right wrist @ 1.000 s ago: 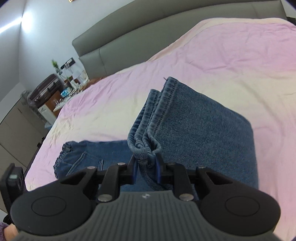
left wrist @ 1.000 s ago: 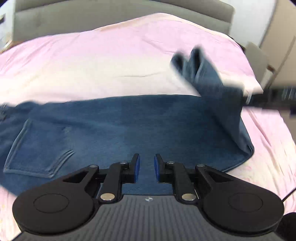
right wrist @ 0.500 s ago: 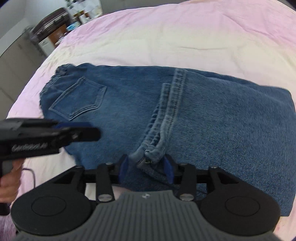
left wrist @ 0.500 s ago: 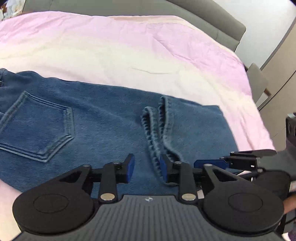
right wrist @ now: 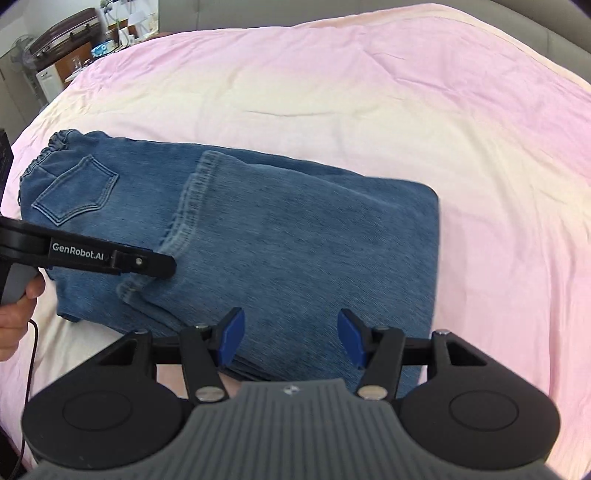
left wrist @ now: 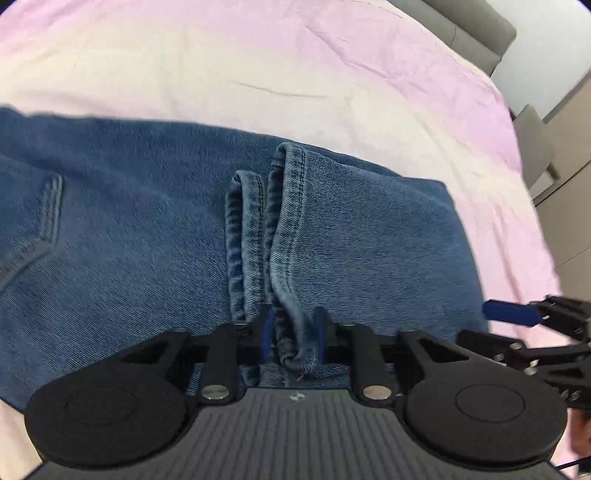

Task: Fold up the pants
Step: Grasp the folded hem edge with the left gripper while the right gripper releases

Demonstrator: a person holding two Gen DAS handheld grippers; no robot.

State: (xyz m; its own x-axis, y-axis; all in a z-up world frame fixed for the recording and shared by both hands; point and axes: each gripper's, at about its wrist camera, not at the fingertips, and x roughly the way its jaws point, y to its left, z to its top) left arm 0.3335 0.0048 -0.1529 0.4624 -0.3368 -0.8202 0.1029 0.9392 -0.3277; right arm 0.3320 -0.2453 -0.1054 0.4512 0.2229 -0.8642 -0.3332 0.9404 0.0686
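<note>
Blue denim pants [right wrist: 295, 236] lie on the pink bed, legs folded back over the seat; the hems [left wrist: 273, 221] rest across the middle, near the back pocket [right wrist: 77, 194]. My left gripper [left wrist: 293, 334] is closed on the near end of the hems [left wrist: 295, 350]. It shows from the side in the right wrist view [right wrist: 162, 264], at the hem's near end. My right gripper [right wrist: 288, 339] is open and empty above the near edge of the folded pants. Its blue fingertips [left wrist: 509, 314] show at the right in the left wrist view.
The pink bedsheet [right wrist: 369, 92] spreads all around the pants. A grey headboard [left wrist: 472, 33] runs along the far side. A cabinet and cluttered shelf [right wrist: 74, 55] stand beyond the bed's far left corner.
The right gripper has let go of the hems, opened wide and drawn back to the near edge. The left gripper has moved in and closed on the hems.
</note>
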